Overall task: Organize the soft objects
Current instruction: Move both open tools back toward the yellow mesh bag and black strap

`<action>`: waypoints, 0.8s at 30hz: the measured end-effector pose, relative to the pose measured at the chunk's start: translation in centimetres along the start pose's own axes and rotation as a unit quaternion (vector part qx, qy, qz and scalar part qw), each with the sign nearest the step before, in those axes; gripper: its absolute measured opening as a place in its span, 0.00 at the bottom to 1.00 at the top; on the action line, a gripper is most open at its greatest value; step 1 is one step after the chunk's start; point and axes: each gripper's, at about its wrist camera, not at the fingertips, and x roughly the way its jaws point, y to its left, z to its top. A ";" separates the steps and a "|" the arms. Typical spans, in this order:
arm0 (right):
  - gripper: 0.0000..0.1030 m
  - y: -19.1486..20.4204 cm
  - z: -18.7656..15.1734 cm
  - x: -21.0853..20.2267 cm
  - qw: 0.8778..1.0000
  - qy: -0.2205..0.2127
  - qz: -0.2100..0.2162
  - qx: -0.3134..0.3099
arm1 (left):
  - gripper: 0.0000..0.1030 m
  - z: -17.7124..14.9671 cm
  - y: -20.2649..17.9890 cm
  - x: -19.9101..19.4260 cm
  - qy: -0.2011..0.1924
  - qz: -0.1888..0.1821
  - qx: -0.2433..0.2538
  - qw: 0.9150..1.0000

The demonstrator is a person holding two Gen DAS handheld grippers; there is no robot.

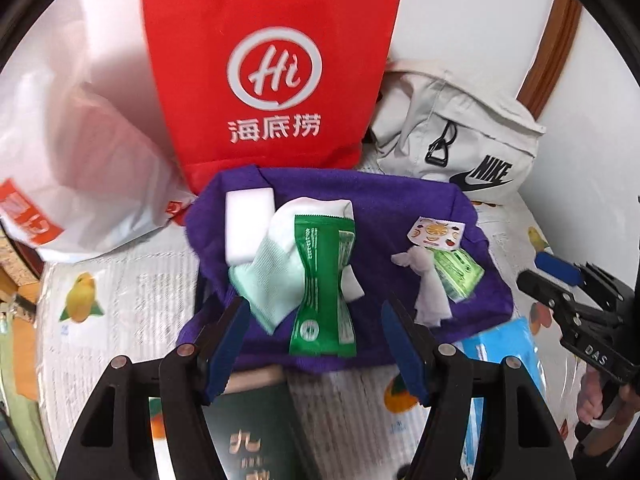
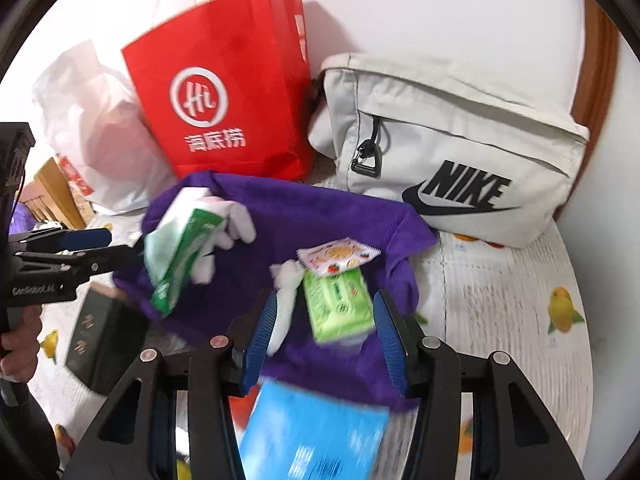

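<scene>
A purple cloth [image 1: 360, 200] [image 2: 320, 216] lies spread on the table. On it rest a white sponge block [image 1: 248, 220], a mint and white sock [image 1: 272, 276], a dark green packet [image 1: 324, 292] [image 2: 184, 256], a crumpled white tissue [image 1: 428, 292] [image 2: 288, 300], a light green packet [image 1: 460, 276] [image 2: 340, 304] and a fruit-print sachet [image 1: 436, 232] [image 2: 340, 256]. My left gripper [image 1: 314, 312] [image 2: 108, 246] hovers open over the cloth's near edge, pads clear of the dark green packet. My right gripper [image 2: 326, 300] [image 1: 548, 276] stands open above the light green packet, touching nothing.
A red paper bag [image 1: 272, 68], a white plastic bag [image 1: 88, 160] and a pale Nike bag [image 2: 452, 148] stand against the back wall. A blue pack [image 2: 316, 436] and a dark green box [image 1: 248, 432] lie at the cloth's near edge on the fruit-print tablecloth [image 2: 520, 300].
</scene>
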 end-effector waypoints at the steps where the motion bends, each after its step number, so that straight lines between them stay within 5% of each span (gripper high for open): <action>1: 0.49 0.2 -0.4 -0.6 1.000 -0.002 0.001 0.002 | 0.64 -0.4 -0.1 -0.7 -0.007 0.001 -0.001 1.000; 4: 0.49 0.9 -1.9 -2.8 1.000 -0.004 0.006 0.007 | 0.64 -2.4 -0.5 -3.5 -0.027 -0.007 -0.005 1.000; 10: 0.49 2.2 -5.6 -7.1 1.000 -0.008 0.013 0.009 | 0.64 -6.1 -1.5 -6.4 -0.006 -0.018 -0.017 1.000; 24: 0.49 3.1 -14.1 -12.5 1.000 0.002 0.022 0.015 | 0.64 -15.6 -4.9 -7.4 0.051 -0.039 -0.032 0.997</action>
